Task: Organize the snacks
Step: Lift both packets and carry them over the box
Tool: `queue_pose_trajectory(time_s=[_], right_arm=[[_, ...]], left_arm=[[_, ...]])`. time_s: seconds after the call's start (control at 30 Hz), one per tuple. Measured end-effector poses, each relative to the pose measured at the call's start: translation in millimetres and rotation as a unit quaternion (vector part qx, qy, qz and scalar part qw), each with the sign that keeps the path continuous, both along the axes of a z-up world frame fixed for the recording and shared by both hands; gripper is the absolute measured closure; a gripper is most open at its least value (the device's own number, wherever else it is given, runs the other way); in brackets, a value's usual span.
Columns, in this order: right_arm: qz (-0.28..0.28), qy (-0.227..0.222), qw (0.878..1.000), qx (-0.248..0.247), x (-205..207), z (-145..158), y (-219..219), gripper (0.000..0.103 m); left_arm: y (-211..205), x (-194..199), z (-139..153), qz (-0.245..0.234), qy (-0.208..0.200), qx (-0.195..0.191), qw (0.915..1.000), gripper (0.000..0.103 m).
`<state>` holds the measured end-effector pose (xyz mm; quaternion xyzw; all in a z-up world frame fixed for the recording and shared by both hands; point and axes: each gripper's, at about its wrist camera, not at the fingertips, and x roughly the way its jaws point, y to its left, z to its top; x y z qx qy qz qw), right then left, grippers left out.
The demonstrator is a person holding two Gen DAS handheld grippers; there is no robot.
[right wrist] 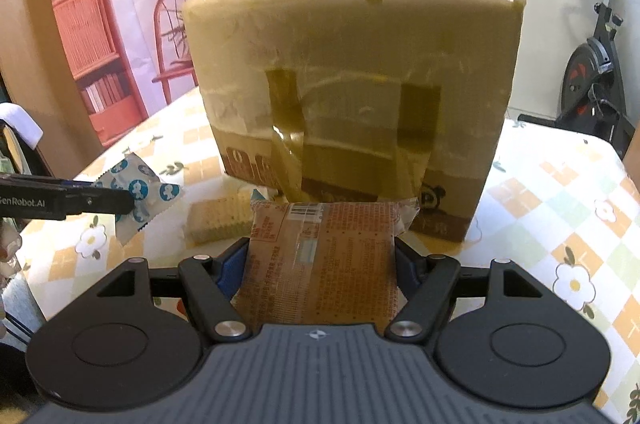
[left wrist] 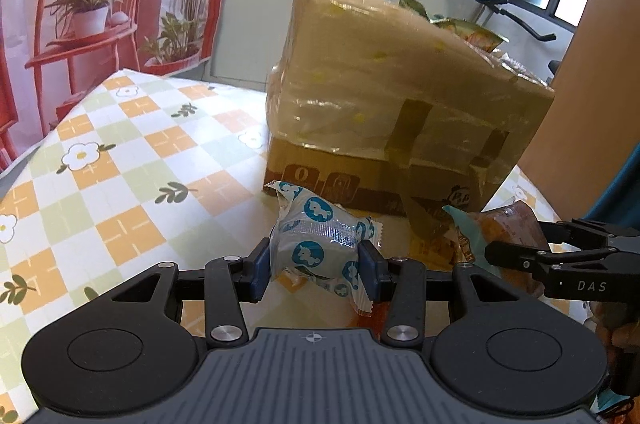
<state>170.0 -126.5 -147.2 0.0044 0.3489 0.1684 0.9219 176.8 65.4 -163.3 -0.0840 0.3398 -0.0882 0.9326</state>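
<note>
The left gripper (left wrist: 316,266) is clamped on a blue-and-white unicorn-print snack (left wrist: 316,240), the right gripper (right wrist: 320,260) on an orange-brown snack packet (right wrist: 320,256); both are held just in front of the taped cardboard box (right wrist: 352,72). Its tall near wall could snag either soft wrapper and pull it loose on the way in. The box's interior is hidden; a wafer pack (right wrist: 218,220) lies on the tablecloth (left wrist: 120,160).

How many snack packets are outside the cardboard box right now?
3. A blue-printed packet in the left gripper, a brown packet in the right gripper, and a wafer packet lying on the table before the box. Others may be hidden.
</note>
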Motion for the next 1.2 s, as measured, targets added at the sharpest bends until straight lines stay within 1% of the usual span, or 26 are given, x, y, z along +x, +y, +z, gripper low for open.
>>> queue_pose_trajectory(time_s=[0.17, 0.3, 0.57, 0.73, 0.8, 0.9, 1.07, 1.2], right_arm=[[0.001, -0.017, 1.000, 0.004, -1, 12, -2, 0.030], [0.000, -0.036, 0.999, 0.013, 0, 30, -7, 0.030], [-0.001, -0.110, 0.993, 0.030, 7, 86, -15, 0.030], [-0.005, -0.153, 0.988, 0.025, 25, 115, -21, 0.030], [-0.011, -0.166, 0.986, 0.026, 38, 123, -23, 0.030], [-0.015, -0.186, 0.982, 0.024, 56, 128, -24, 0.030], [-0.006, -0.207, 0.978, 0.009, 86, 125, -17, 0.030], [-0.009, -0.207, 0.978, -0.001, 111, 116, -13, 0.030]], left_arm=[[-2, 2, 14, -0.010, -0.018, -0.002, 0.9998, 0.056], [-2, 8, 37, -0.021, -0.048, -0.004, 0.9986, 0.056], [-13, 32, 91, -0.035, -0.116, 0.001, 0.9926, 0.055], [-21, 60, 113, -0.039, -0.147, -0.002, 0.9883, 0.055], [-25, 73, 118, -0.038, -0.154, -0.003, 0.9874, 0.055], [-29, 94, 119, -0.041, -0.154, -0.012, 0.9871, 0.055], [-37, 119, 115, -0.045, -0.148, -0.006, 0.9880, 0.055], [-42, 136, 111, -0.049, -0.143, 0.004, 0.9886, 0.055]])
